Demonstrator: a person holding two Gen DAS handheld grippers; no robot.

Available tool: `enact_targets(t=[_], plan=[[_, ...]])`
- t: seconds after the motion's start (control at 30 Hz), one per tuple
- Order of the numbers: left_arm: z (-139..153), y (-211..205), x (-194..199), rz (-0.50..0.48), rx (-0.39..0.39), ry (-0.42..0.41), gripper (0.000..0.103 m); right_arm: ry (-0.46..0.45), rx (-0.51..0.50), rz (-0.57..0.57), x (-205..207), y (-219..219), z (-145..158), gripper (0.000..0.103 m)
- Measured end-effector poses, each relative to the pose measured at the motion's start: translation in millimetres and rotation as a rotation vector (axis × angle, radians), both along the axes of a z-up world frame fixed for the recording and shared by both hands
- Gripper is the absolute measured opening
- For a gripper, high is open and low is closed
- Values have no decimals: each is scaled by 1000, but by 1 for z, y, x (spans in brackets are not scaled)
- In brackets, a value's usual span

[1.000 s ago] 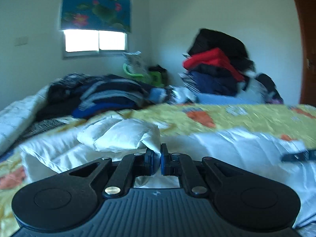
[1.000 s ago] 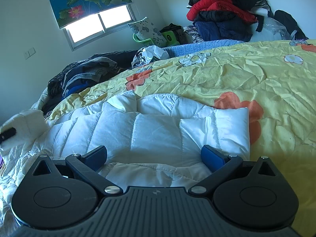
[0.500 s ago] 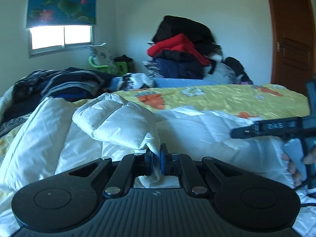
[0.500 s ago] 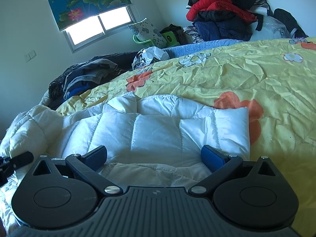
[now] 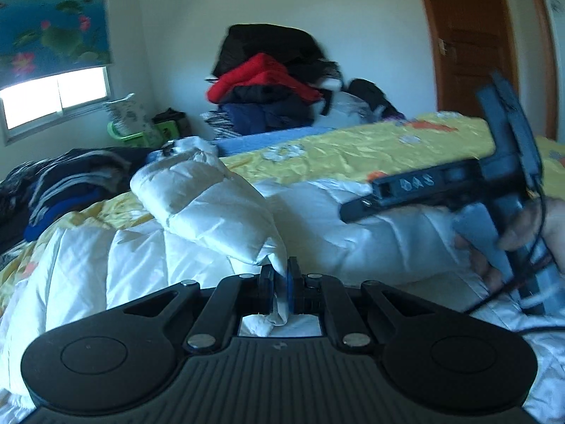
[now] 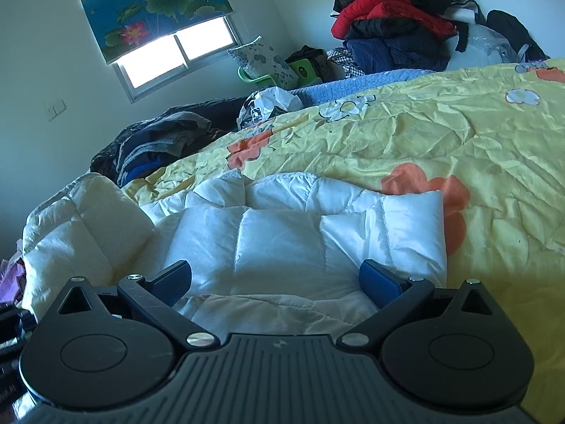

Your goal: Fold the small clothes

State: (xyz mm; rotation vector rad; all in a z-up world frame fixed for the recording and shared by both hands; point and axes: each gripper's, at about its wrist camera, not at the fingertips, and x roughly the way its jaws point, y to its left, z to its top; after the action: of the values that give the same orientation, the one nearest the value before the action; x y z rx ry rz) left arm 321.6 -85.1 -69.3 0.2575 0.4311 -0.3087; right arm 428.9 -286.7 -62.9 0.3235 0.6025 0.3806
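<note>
Since a second ago the sleeve has travelled from the left edge of the bed in over the jacket's body, carried by the left tool, which now sits close beside the right tool and the hand holding it.

Spread across the near part of the bed, on the yellow flowered cover, lies the white puffer jacket, collar toward the far edge. Its padded sleeve rises in a bulky arc above the left side of the body panel. The left tool is pressed together on a thin fold of cuff fabric. The right tool is spread wide, pads apart over the jacket's lower panel, pinching nothing.

Risks, as I judge them: the fabric looks slick and the pinch takes only a sliver of cuff, so a tug could slip it free and let the sleeve spring back. Puffy filling may refuse to lie flat, leaving the fold lumpy. With nothing pinning the body, dragging the sleeve could skew the whole jacket. The two tools are near enough to collide.
</note>
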Motion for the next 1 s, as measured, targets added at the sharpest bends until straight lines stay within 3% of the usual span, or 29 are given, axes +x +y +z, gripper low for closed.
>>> enact_targets(t=[0.17,0.33,0.4,0.5,0.53,0.57,0.63,0.7,0.77,1.0], plan=[[-16,-17,-3,-80,123,28,8,-1,39,-8,0,-6,-1,101],[-29,-28,-10,-66,224,-30,11,1,89,-14,-1,-11,-2,101],[-26,-24,-15,-52,208,-37,16,6,113,-13,-1,-14,-3,101],[-19,-11,-25,-8,148,-45,31,43,178,9,2,-21,-2,101],[-17,-5,-29,9,127,-50,43,72,220,12,3,-27,-1,102],[-15,1,-33,27,108,-56,62,109,281,4,4,-34,0,102],[-11,13,-42,64,67,-78,76,188,444,-25,3,-50,0,103],[-5,21,-49,92,39,-92,76,256,611,-26,1,-62,-2,103],[-1,27,-55,118,18,-101,76,266,665,-5,-5,-65,5,103],[4,42,-72,145,-32,-72,76,186,557,59,-38,-51,49,102]])
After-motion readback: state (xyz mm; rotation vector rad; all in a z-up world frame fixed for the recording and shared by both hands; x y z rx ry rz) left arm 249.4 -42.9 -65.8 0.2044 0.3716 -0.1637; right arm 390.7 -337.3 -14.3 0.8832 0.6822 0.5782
